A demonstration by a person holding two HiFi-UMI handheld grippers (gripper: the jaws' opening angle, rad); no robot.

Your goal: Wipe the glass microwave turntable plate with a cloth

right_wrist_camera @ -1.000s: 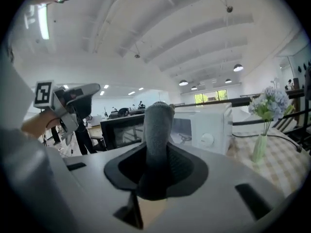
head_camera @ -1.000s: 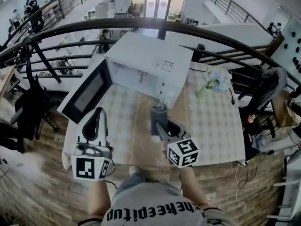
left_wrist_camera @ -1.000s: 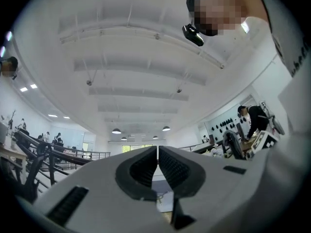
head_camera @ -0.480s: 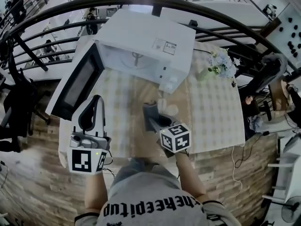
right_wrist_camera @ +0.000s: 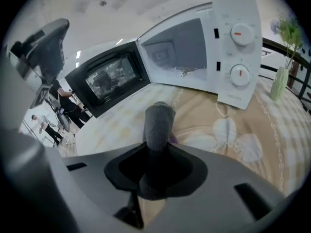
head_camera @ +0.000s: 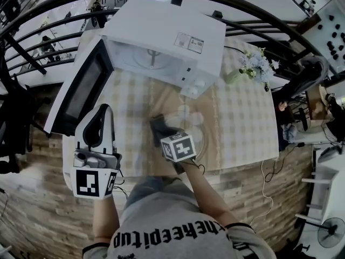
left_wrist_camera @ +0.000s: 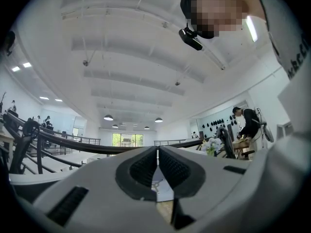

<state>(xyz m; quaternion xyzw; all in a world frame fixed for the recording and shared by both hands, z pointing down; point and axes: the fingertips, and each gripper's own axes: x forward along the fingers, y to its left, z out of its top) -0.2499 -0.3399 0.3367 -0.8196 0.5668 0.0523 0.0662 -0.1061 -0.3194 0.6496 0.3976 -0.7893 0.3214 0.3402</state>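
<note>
Head view shows the glass plate (head_camera: 194,128) lying flat on the desk (head_camera: 242,128), just in front of the microwave (head_camera: 167,42). The plate is see-through, so we can only make out a faint round rim and the flower print of the desk cover under it. The microwave door (head_camera: 81,93) hangs wide open to the left, and the inside looks bare.

Our right hand-held gripper (right_wrist_camera: 155,166) is squeezed tight on a grey cloth (right_wrist_camera: 159,123). The cloth is rolled up and sticks out past the jaws like a thumb. It hangs just over the near left side of the plate. We cannot tell if it touches the glass yet.

Our left hand-held gripper (left_wrist_camera: 157,154) has its jaws pressed together with nothing in them. It points up and waits off to the left, well apart from the plate.

We think the wiping is only about to start. Next, we need to press the cloth down onto the glass and rub it round and round. The plate may slide on the smooth cover, so we push gently. The left hand-held gripper could hold the rim to keep the plate from moving.
</note>
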